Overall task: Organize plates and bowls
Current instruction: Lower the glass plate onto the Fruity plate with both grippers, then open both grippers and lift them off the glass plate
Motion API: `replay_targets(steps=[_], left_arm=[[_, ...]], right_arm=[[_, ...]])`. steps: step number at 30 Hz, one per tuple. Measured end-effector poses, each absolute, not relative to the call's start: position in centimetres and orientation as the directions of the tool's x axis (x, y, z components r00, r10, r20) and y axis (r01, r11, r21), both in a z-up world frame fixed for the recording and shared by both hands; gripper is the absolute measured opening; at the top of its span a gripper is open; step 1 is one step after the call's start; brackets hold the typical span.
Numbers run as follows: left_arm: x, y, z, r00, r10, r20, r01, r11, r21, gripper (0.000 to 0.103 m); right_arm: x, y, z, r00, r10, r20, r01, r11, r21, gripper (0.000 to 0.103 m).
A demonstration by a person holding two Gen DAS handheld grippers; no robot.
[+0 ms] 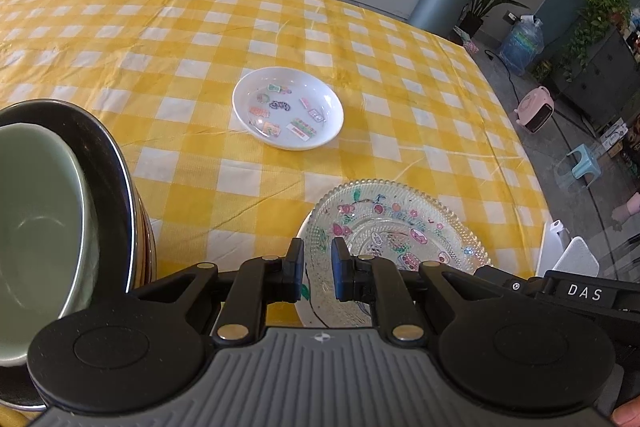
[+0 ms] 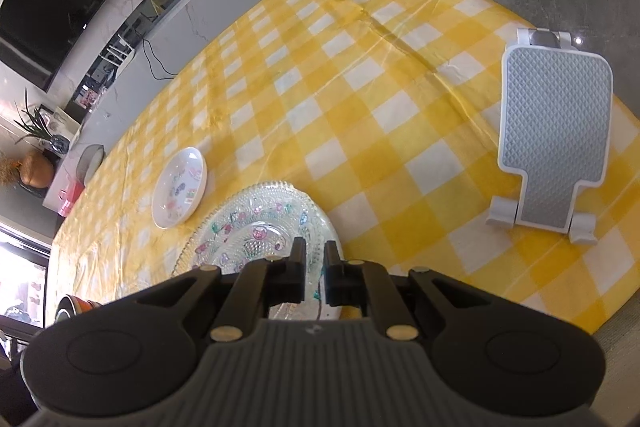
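From my left camera I see a green bowl (image 1: 36, 223) nested in a stack of dark bowls (image 1: 108, 187) at the left edge, cut off by the frame; my right camera catches only a sliver of that stack (image 2: 74, 306). The right camera alone shows a grey and white stand (image 2: 554, 143) lying on the yellow checked tablecloth (image 2: 360, 99). Both views show the white plate (image 1: 288, 108) with stickers, well apart from the glass plate (image 1: 394, 227) nearer me. My left gripper (image 1: 318, 269) and right gripper (image 2: 313, 269) each have fingers slightly apart with the glass plate's near rim between them; I cannot tell whether either pinches it. A white dish (image 1: 306, 231) under the glass plate is mostly hidden.
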State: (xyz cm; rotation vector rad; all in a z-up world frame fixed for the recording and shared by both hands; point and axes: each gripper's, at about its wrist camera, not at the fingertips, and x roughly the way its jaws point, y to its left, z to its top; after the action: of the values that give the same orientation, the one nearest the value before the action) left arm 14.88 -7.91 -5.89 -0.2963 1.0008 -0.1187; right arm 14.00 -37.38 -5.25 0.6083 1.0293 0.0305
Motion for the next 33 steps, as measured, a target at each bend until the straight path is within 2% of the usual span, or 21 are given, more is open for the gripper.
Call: replay_targets(steps=[25, 33], left_arm=[[14.3, -9.6, -6.2, 0.547, -0.137, -0.826, 0.007, 0.987, -0.159, 0.014], [14.3, -10.5, -6.1, 0.542, -0.105, -0.833, 0.062, 0.994, -0.085, 0.012]], right_arm=[[14.2, -35.3, -5.2, 0.487, 0.184, -0.854, 0.205, 0.926, 0.316, 0.008], [14.3, -35.2, -5.2, 0.480, 0.182, -0.858, 0.209, 0.926, 0.314, 0.008]])
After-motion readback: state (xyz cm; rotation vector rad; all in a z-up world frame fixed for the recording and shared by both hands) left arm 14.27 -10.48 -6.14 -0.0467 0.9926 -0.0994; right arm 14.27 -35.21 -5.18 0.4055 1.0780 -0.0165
